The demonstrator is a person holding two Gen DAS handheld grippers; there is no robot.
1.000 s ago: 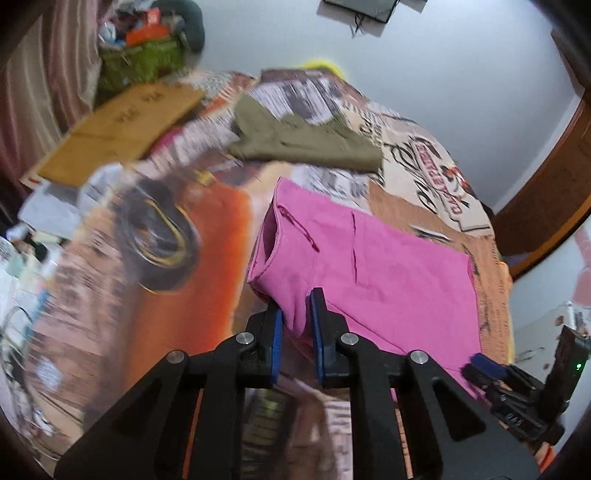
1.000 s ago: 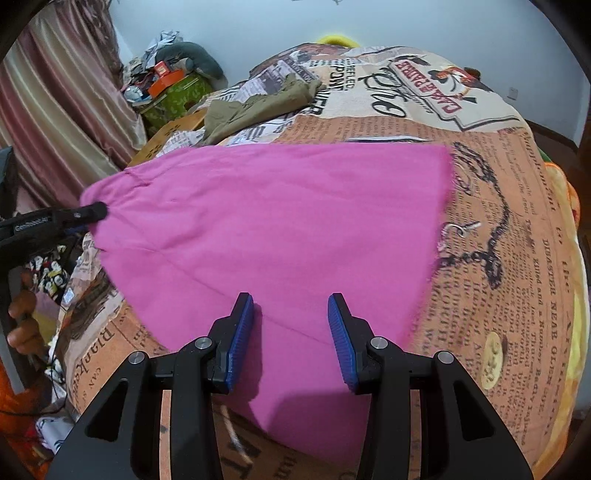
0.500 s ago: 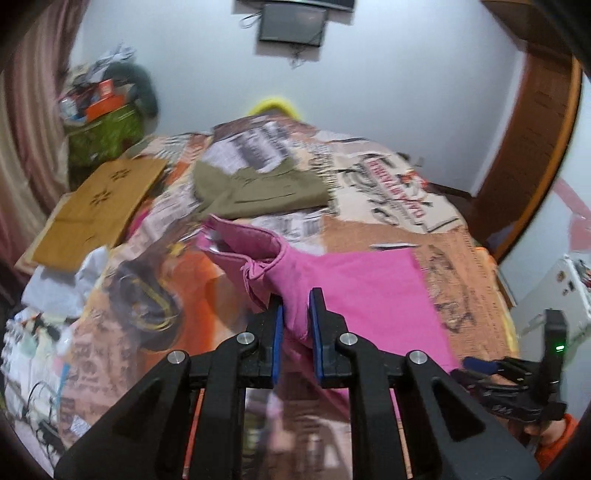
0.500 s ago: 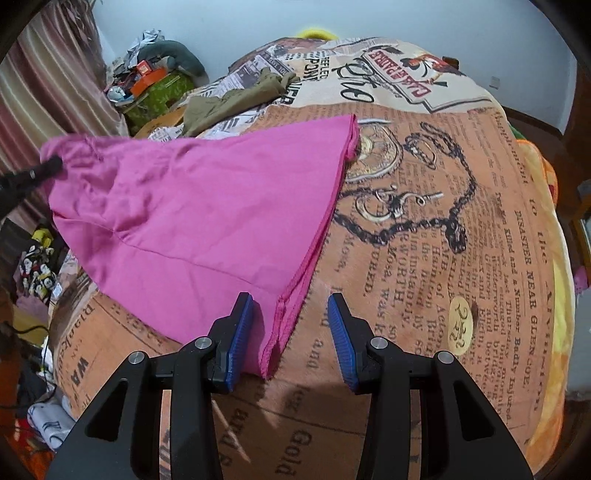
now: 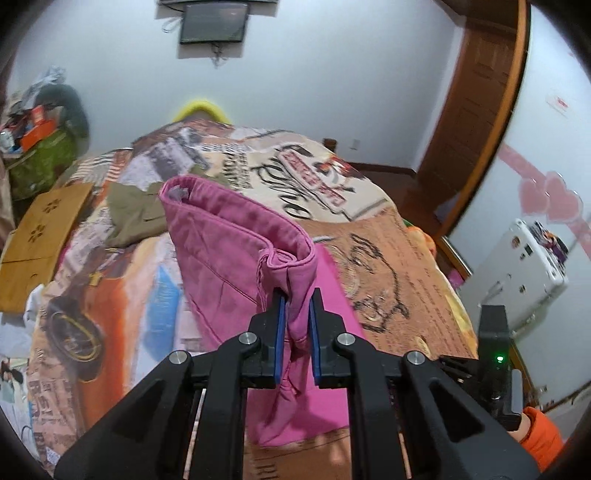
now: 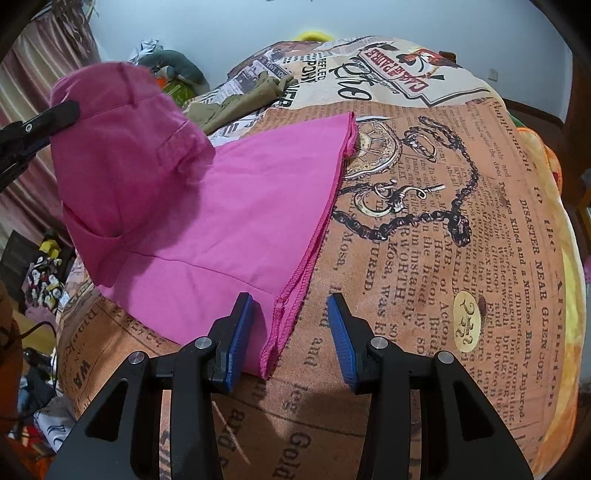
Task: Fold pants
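Pale walls closed the room around a bed with a newspaper-print blanket [image 5: 369, 236], a dark wall screen [image 5: 213, 23] hanging high at the far end.

From the left wrist view, the left gripper [image 5: 297, 328] had its jaws pinched nearly together on a bunch of the bright pink cotton pants [image 5: 236, 251]. The waistband end stood lifted off the bed and curled over, while the rest trailed down onto the blanket. Beyond it lay an olive-green folded garment [image 5: 129, 218], and a flat brown cardboard sheet [image 5: 37, 236] sat off to the left. The other black tool showed at the lower right with a green light on.

From the right wrist view, the right gripper [image 6: 291, 332] hovered with its jaws wide apart and holding nothing, straddling the hemmed leg end of the pants [image 6: 236, 206], which lay flat on the blanket [image 6: 424, 258]. The raised waistband hung at the left.

To my eye, the fold would go best if that hem were held down while the lifted end was carried across and laid edge to edge, without dragging the bottom layer.

On the blanket I could read "DISASTER NEAR GLENCOE", "Gold" and "Killed and a Number Badly Injured".
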